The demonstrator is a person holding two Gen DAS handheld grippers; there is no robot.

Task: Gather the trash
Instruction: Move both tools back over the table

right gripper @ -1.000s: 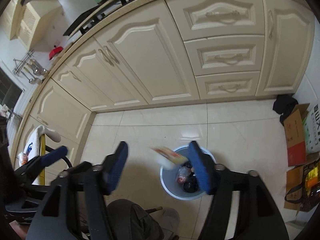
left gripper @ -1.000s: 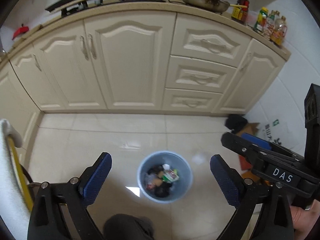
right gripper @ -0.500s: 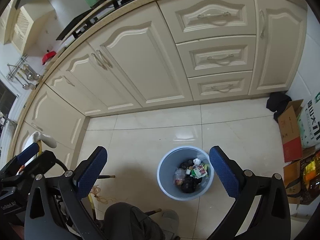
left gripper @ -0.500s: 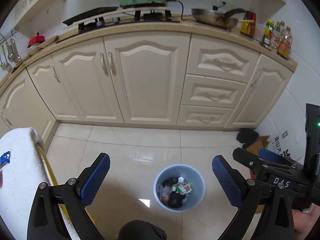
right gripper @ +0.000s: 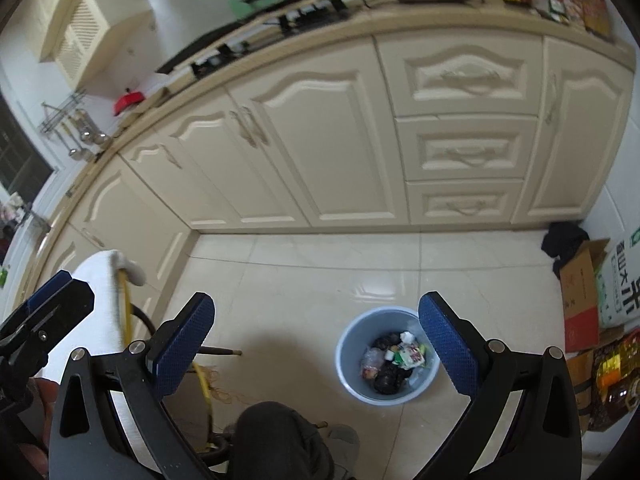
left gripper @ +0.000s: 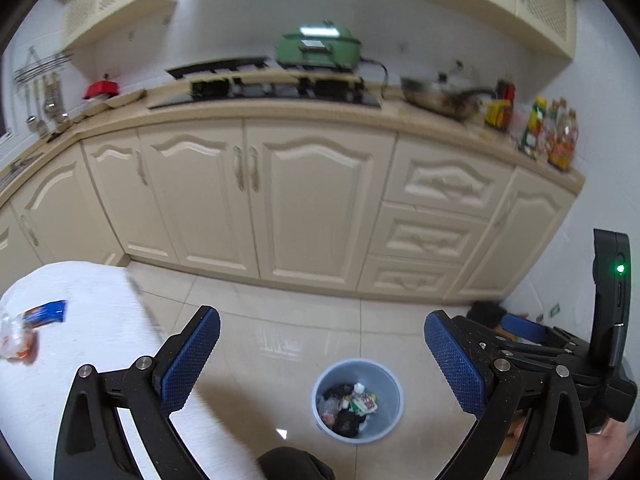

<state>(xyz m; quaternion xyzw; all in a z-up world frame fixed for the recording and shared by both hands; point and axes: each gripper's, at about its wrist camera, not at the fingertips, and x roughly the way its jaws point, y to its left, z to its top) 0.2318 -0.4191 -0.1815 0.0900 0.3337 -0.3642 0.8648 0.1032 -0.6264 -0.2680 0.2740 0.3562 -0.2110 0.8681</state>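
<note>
On the white table (left gripper: 80,320) at left, blurred wrappers (left gripper: 44,314) I can't identify; over the bin (right gripper: 386,360), my right claw (right gripper: 316,344) and left claw (left gripper: 320,360) gape wide, empty.

Pale blue bin (right gripper: 387,390), cream cabinets (left gripper: 316,204), green cooker (left gripper: 318,50), blue cross-hatched pads (right gripper: 448,350) on black tool frames.

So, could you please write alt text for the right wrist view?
The right gripper hangs with its blue-padded jaws wide open and empty above a cream tiled floor, where a round pale blue plastic bin holds wrappers and dark rubbish. Cream kitchen cabinets stand behind, cardboard boxes at the right.
</note>
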